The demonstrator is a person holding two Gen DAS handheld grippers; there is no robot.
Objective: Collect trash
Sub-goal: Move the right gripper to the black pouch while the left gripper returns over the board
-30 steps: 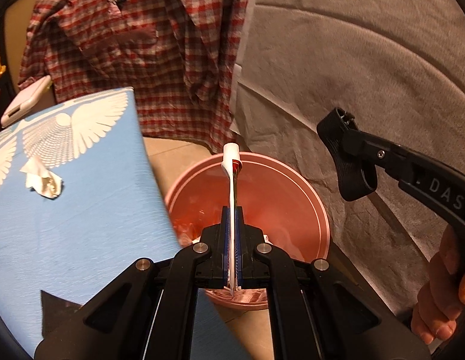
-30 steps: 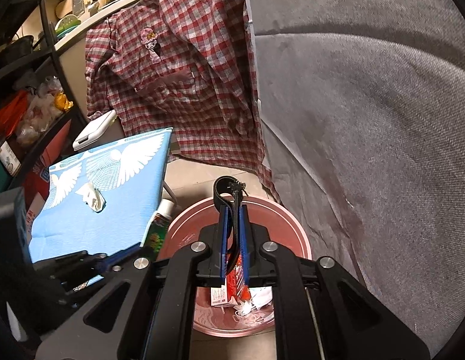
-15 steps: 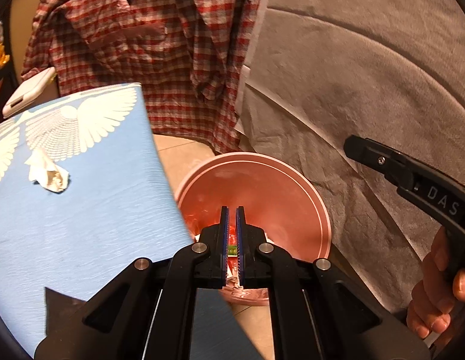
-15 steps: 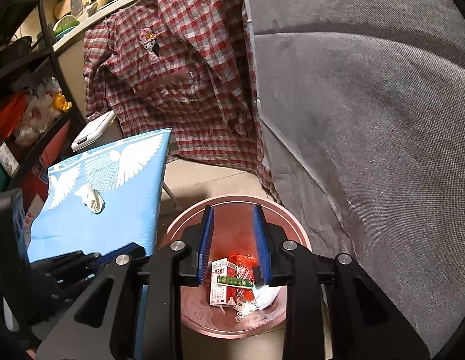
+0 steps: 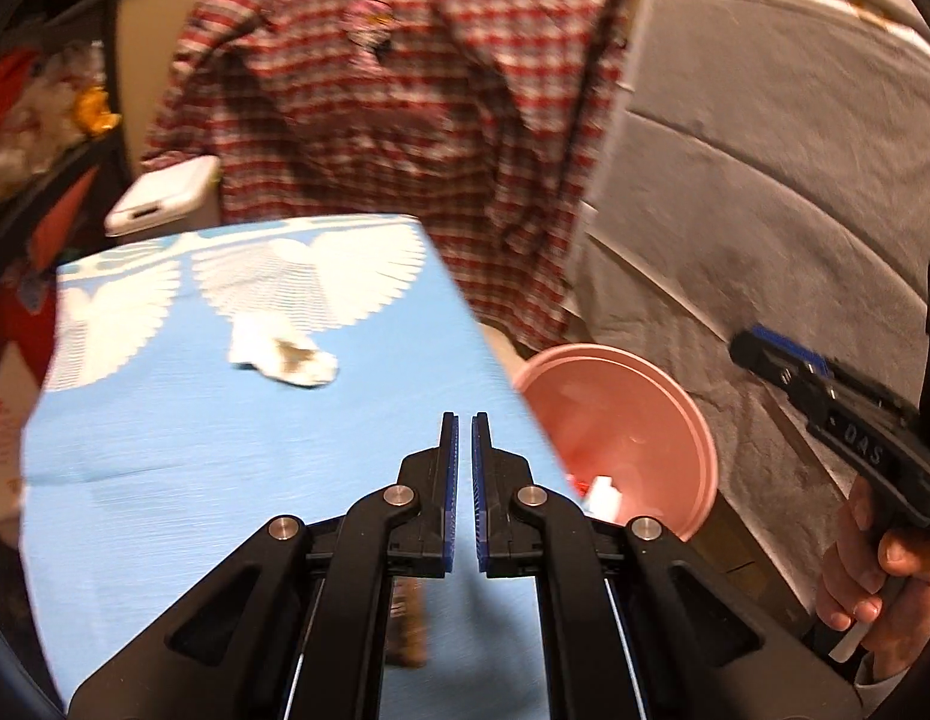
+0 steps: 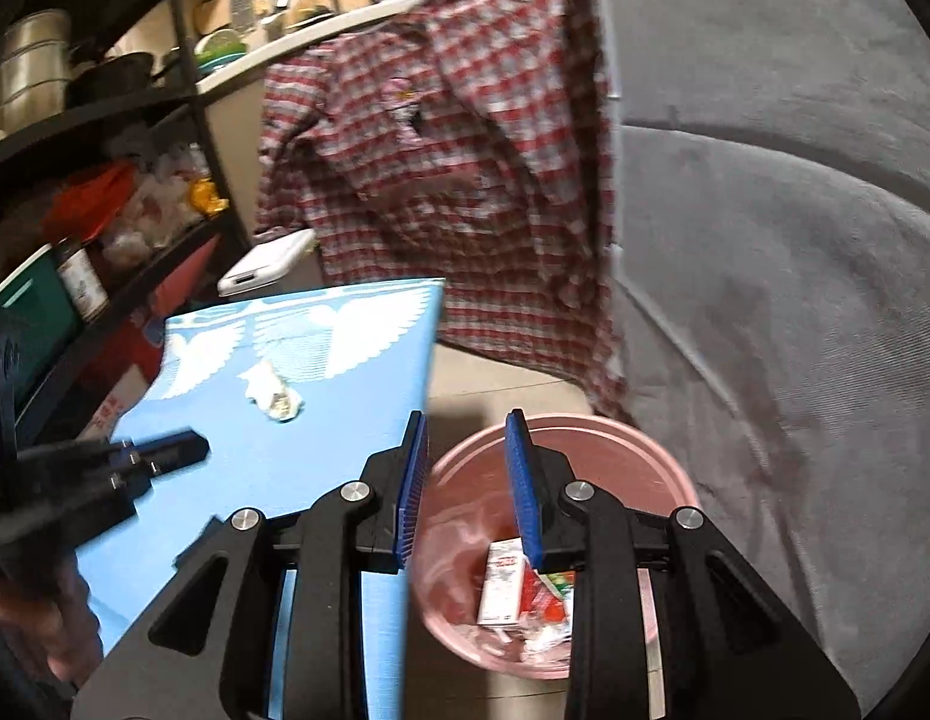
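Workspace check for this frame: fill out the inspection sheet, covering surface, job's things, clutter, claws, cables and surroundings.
Surface: blue cloth with white wing print, covering a raised flat top.
Job's things: crumpled white wrapper lying on the cloth; pink bucket on the floor beside it, holding a small carton and other scraps.
Clutter: white flat device beyond the cloth's far edge.
Claws: left claw shut and empty, over the cloth; right claw open and empty, over the bucket's near edge.
Cables: nothing seen.
Surroundings: red plaid shirt hanging behind; grey fabric to the right; dark shelving with jars and bags to the left.
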